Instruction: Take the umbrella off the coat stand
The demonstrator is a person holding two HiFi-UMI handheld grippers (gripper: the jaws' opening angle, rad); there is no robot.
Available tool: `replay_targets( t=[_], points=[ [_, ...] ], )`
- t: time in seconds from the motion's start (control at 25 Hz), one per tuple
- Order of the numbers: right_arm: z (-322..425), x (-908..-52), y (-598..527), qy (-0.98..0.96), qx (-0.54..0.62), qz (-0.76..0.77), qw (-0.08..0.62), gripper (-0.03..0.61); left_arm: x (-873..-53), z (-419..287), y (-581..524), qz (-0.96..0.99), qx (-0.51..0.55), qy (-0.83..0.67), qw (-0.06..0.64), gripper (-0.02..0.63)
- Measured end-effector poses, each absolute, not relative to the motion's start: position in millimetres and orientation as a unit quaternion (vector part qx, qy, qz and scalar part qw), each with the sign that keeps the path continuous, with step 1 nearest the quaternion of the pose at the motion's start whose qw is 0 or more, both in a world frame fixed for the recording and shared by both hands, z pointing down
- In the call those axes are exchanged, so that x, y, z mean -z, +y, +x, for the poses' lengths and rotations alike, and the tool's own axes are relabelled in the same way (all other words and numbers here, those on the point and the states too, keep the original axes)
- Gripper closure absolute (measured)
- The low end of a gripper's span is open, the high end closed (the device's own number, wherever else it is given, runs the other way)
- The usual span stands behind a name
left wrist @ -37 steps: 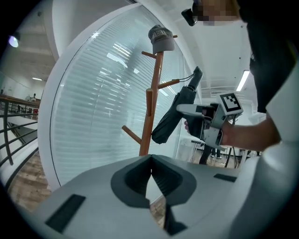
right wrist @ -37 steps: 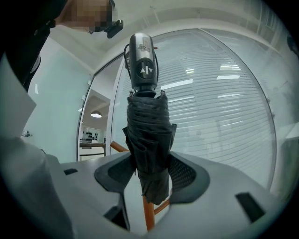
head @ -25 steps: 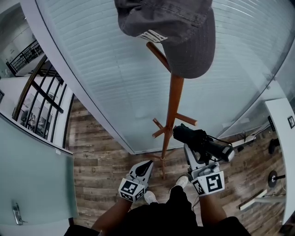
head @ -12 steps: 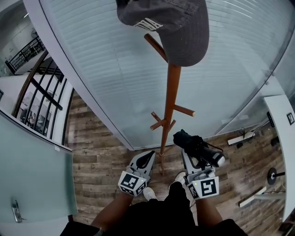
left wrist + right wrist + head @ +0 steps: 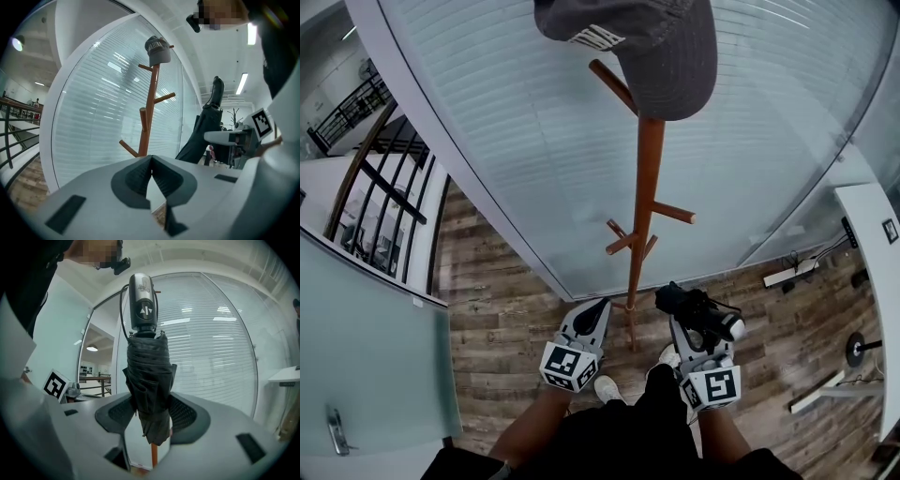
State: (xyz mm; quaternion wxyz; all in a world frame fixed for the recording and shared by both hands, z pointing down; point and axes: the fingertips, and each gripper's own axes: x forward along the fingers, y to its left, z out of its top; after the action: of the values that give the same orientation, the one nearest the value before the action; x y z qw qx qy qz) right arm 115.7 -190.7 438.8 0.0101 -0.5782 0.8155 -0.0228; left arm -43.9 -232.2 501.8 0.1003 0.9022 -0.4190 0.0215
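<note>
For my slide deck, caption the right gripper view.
Right gripper clamps a folded black umbrella, handle up, before a glass wall with blinds.

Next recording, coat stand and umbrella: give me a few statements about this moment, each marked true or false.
1. A grey cap sits on top of the coat stand. True.
2. The right tool is shut on the folded umbrella. True.
3. The umbrella hangs from a peg of the coat stand. False: it is off the stand, held in the right tool.
4. The left tool grips the cap. False: its jaws are together with nothing between them.
</note>
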Motion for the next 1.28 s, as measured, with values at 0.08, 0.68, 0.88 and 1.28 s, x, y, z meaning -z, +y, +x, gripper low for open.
replay_targets(
  t=[0.08, 0.68, 0.88, 1.28],
  points=[
    [112, -444, -186, 0.821, 0.027, -0.57, -0.001, 0.353, -506, -43, -230, 0.902, -0.035, -0.418, 0.099, 0.601],
    [105, -456, -166, 0.82, 0.035, -0.57, -0.029, 0.354, -508, -41, -214, 0.904, -0.029, -0.415, 0.098, 0.601],
    [106, -449, -167, 0.821, 0.026, -0.57, -0.012, 0.354, -496, -38, -214, 0.906, -0.015, -0.415, 0.08, 0.601],
    [112, -449, -171, 0.819, 0.034, -0.573, -0.005, 0.354, -500, -41, -211, 0.903, -0.015, -0.422, 0.082, 0.601]
  ],
)
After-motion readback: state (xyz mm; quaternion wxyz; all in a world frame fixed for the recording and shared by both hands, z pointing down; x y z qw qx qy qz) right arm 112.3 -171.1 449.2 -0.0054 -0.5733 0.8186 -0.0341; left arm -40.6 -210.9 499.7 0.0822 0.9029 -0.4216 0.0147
